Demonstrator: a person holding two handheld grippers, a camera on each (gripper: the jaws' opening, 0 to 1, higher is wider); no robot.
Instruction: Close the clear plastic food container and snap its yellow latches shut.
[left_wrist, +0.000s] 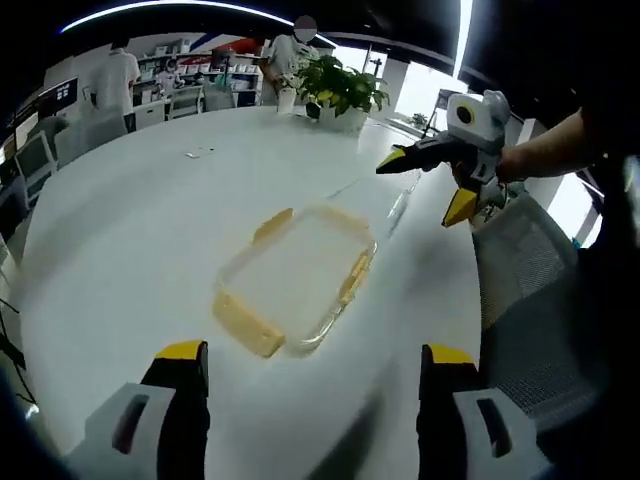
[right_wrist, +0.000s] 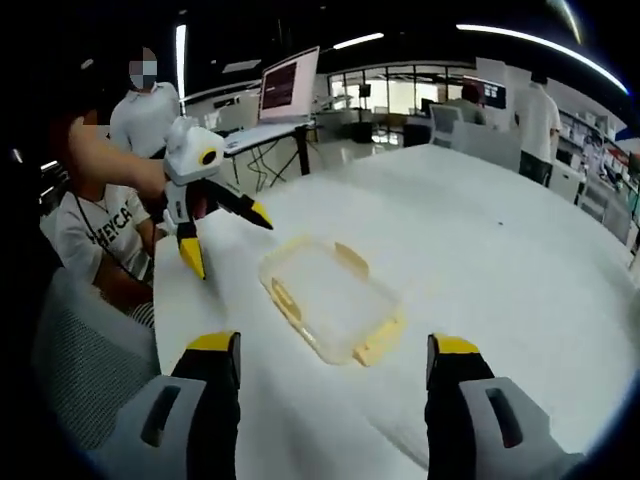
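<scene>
I found both claws spread wide and holding nothing. The container (left_wrist: 298, 280) lay flat on the white bench (left_wrist: 140, 220), ahead of my left claw (left_wrist: 315, 365) and between its jaw lines, well apart from the tips. In the right gripper view it sat likewise ahead of my right claw (right_wrist: 335, 360), slightly to the left of centre. The right claw showed beyond the container in the left gripper view (left_wrist: 430, 180), raised off the bench with its jaws parted.

The yellow latches (left_wrist: 250, 330) stood out from the rim; I could make out one on the near short side, one on each long side, and could not tell whether any was already snapped. Whether the lid was fully seated I also could not tell, the plastic being clear and the picture soft.

Risks, in my judgement: the bench looked smooth, so a push on one latch with no counter-hold could slide the container away. Pressing a latch before the lid sat square could leave a corner proud. A wide claw coming down steeply could tip the rim.
</scene>
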